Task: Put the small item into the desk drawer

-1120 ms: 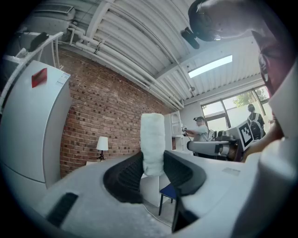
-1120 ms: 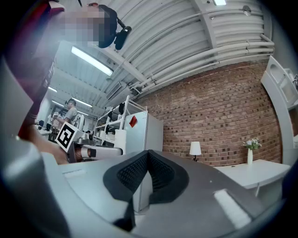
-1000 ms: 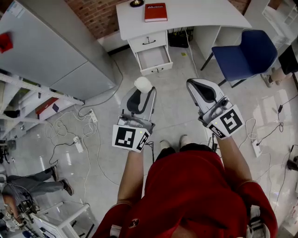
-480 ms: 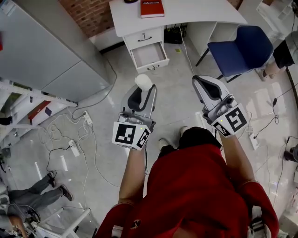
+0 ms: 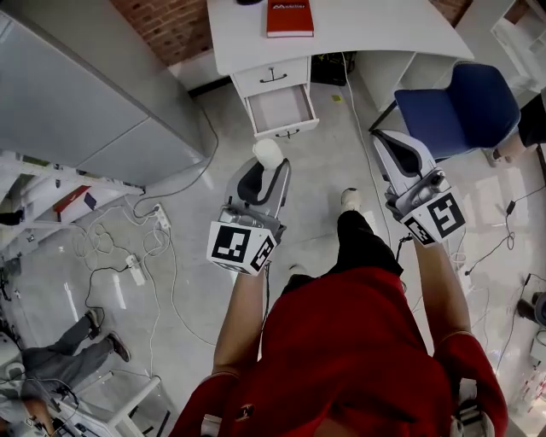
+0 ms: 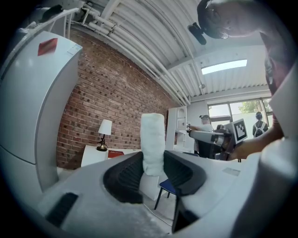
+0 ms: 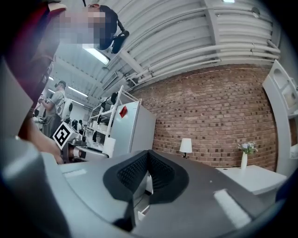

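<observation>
- The small item (image 5: 267, 153) (a white, soft-looking roll) is found clamped between the pads of the left gripper (image 5: 263, 175). Its upper part projects beyond the jaw tips.
- The right gripper (image 5: 399, 155) is seen with its jaws brought together and nothing between them. It is held out to the right, near the blue chair (image 5: 461, 107).
- The desk drawer (image 5: 281, 109) is observed pulled out beneath the white desk (image 5: 367, 30). Its interior appears bare, as far as can be made out from the head view.
- The item is held over open floor, well apart from the drawer. The person is placed some way short of the desk.
- Progress is judged as follows: the item is secured and the drawer is already open, so the first part of the task is taken as done.
- Left to be done: the desk is to be approached, the left gripper brought over the drawer opening, and the item lowered in and released. Nothing has yet been placed.
- A red book (image 5: 290, 17) is noted on the desk top; no part in the task is attributed to it.
</observation>
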Tool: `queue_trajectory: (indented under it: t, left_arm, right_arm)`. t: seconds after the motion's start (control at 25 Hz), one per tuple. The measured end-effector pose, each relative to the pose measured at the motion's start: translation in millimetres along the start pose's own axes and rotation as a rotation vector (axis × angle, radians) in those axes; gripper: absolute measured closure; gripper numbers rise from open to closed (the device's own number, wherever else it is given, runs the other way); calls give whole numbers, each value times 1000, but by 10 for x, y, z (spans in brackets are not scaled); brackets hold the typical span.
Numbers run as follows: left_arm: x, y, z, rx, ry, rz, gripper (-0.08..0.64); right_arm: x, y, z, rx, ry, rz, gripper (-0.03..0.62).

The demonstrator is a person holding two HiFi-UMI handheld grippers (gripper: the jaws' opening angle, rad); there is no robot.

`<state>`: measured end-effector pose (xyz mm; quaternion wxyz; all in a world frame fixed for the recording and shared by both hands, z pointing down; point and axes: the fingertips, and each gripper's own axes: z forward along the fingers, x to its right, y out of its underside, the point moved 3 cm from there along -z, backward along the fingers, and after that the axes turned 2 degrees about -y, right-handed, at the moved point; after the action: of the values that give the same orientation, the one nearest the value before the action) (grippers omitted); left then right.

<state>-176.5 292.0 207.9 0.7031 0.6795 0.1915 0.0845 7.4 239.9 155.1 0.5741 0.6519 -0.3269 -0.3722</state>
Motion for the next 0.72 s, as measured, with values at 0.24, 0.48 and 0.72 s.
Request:
queue_trajectory:
  t: [0.24, 0.48, 0.72]
  left_arm:
    - [-211, 331, 1116, -77, -51, -3, 423]
    - [-509, 740, 2171, -180, -123, -27, 423]
    - [-780, 1258, 2945, -304, -190, -80, 423]
  right_arm:
    - [1005, 465, 486, -14, -98, -6, 581]
    - [1881, 897, 947, -9, -183, 64, 581]
    - [2625, 1177, 1165, -15, -225, 135, 581]
